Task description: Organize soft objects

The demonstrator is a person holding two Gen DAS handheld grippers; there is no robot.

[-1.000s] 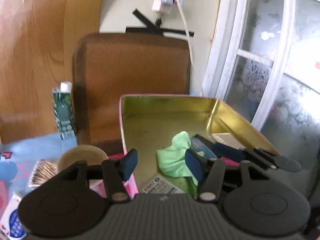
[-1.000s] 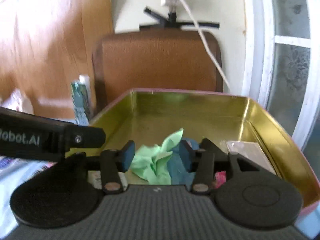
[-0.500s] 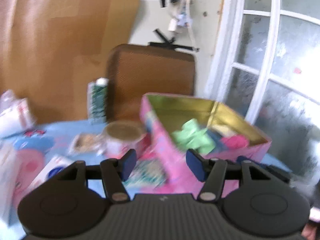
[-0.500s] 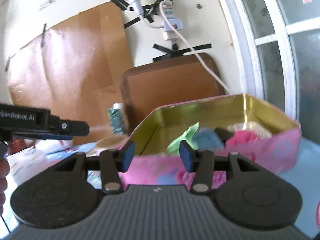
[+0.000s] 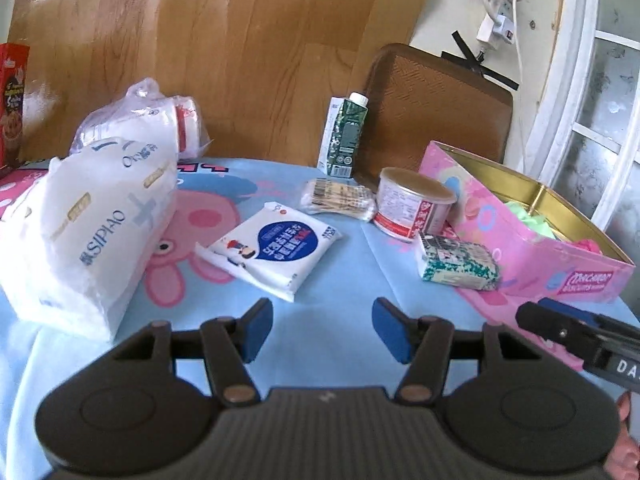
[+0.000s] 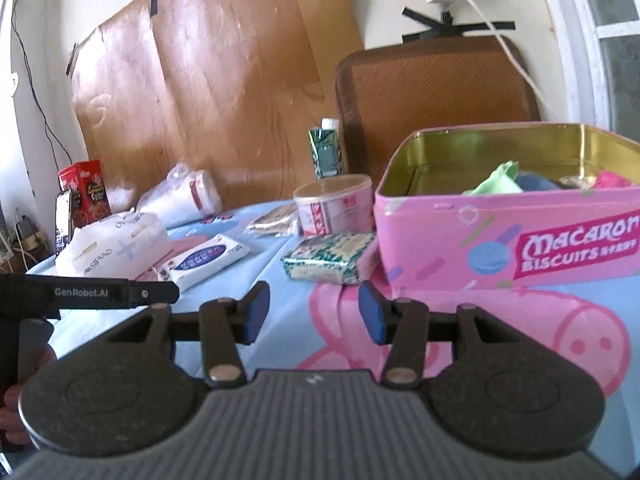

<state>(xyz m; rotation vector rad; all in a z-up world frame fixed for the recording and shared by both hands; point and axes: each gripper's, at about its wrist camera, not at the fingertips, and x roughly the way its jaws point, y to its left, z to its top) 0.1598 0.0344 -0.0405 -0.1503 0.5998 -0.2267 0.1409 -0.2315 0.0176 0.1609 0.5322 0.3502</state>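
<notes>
Your pink macaron tin [image 6: 508, 236] sits at the table's right side, lid off, already holding a green cloth [image 6: 498, 182], something blue [image 6: 534, 182] and something bright pink [image 6: 616, 180]; so part of the sorting looks done. Still out on the blue cartoon tablecloth [image 5: 340, 320]: a green-patterned soft pack [image 5: 458, 262] touching the tin's near wall; a flat tissue pack with a blue label [image 5: 270, 250] mid-table; a big SIPIAO tissue bag [image 5: 88, 232] far left; a clear bag of white rolls [image 5: 140, 120] behind it. The noodle cup [image 5: 412, 208], milk carton [image 5: 344, 136] and wrapped snack [image 5: 338, 200] probably aren't yours to sort. Your left gripper [image 5: 322, 330] is spread wide, holding nothing; right gripper [image 6: 314, 316] likewise wide, nothing between the pads; both hover low over the cloth.
</notes>
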